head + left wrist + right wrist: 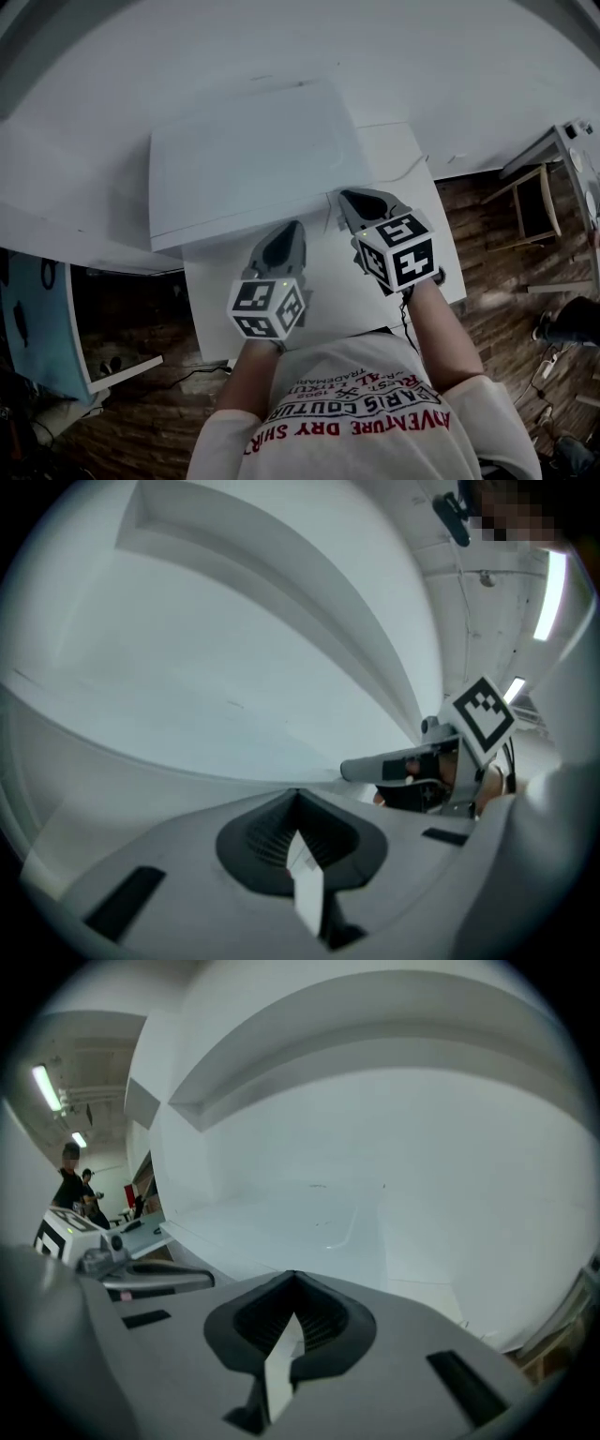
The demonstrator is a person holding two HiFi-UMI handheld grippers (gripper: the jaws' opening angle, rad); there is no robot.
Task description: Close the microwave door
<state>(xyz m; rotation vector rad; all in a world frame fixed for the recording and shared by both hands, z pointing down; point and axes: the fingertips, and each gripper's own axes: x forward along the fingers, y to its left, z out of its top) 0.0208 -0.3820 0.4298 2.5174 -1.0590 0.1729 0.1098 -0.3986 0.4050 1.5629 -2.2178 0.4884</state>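
**Table and appliance.** A white table (323, 281) stood against a white wall. The microwave (248, 164), a plain white box seen from above, sat on the far left part of the tabletop, its back along the table's far edge. Its front face was turned toward the near edge, where the person stood. The far right corner of the table was bare. Whether the microwave door was shut could not be told from any view.

**Left gripper.** The left gripper (287, 229) was held over the middle of the table, tips just beside the microwave's front edge. Contact could not be confirmed. In its own view the jaws of the left gripper (297, 793) were pressed together at a point with nothing between them. The white face of the microwave (234, 649) filled the field ahead. Its marker cube (267, 307) faced the near edge.

**Right gripper.** The right gripper (352, 198) was at the near right corner of the microwave, close beside the left one. In its own view the jaws of the right gripper (292, 1275) were likewise closed on nothing, with the microwave (375, 1147) directly in front. Its marker cube (398, 251) sat above the table's right half.

**Surroundings.** A printed white shirt (366, 412) showed at the near edge, and a chair (534, 202) stood on the floor beyond the right edge.
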